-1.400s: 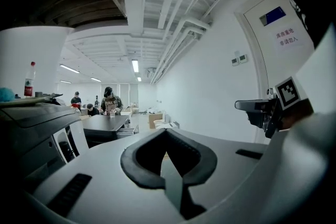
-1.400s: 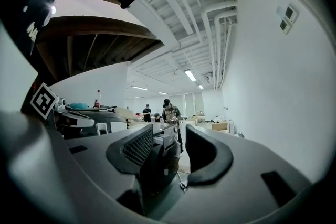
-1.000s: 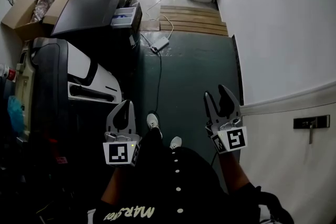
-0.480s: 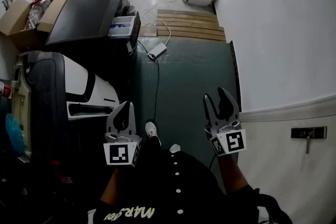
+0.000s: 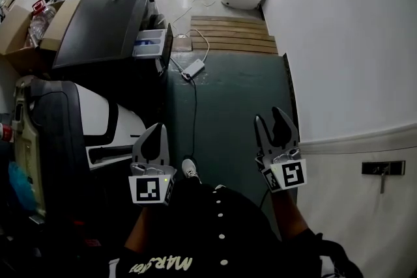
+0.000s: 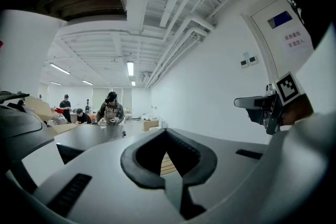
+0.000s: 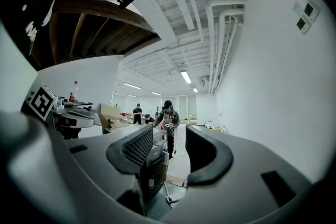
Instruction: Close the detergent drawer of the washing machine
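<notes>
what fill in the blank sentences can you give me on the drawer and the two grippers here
The detergent drawer of the washing machine is pulled ____.
Open or shut, the left gripper is ____.
Open or shut, the right gripper is ____, with nothing held between its jaws.

Missing words: out; shut; open

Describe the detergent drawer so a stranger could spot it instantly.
Find the dark-topped washing machine at the head view's upper left. From its front edge the detergent drawer juts out open, the only pale, compartmented tray against that dark body.
</notes>
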`<state>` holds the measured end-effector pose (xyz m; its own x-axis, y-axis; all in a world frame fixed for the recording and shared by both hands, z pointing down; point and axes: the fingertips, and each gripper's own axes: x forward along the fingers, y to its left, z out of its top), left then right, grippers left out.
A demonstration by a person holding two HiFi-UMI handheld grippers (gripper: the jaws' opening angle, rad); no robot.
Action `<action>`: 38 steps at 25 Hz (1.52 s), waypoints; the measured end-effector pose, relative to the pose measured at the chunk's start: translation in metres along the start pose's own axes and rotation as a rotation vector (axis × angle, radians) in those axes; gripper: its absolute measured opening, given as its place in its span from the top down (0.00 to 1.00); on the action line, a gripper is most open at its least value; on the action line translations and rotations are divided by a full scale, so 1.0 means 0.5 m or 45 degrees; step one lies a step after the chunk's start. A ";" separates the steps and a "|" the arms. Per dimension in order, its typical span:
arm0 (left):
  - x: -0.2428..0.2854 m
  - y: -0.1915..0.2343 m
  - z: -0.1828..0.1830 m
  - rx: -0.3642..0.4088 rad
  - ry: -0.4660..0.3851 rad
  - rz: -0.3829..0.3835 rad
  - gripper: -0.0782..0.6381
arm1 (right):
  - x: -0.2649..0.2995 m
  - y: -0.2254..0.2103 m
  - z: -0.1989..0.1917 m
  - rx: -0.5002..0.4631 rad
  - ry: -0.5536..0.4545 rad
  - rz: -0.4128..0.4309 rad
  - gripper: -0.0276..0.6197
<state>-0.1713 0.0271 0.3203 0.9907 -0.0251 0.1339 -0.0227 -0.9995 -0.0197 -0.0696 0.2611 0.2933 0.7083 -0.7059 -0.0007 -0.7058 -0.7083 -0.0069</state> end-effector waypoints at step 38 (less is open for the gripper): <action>0.387 0.096 0.033 0.000 0.012 -0.008 0.89 | 0.366 -0.188 -0.012 -0.024 -0.014 0.006 0.66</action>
<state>0.0216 -0.0253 0.3291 0.9894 -0.0189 0.1437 -0.0164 -0.9997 -0.0186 0.1262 0.1986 0.2998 0.7050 -0.7091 -0.0119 -0.7090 -0.7051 0.0119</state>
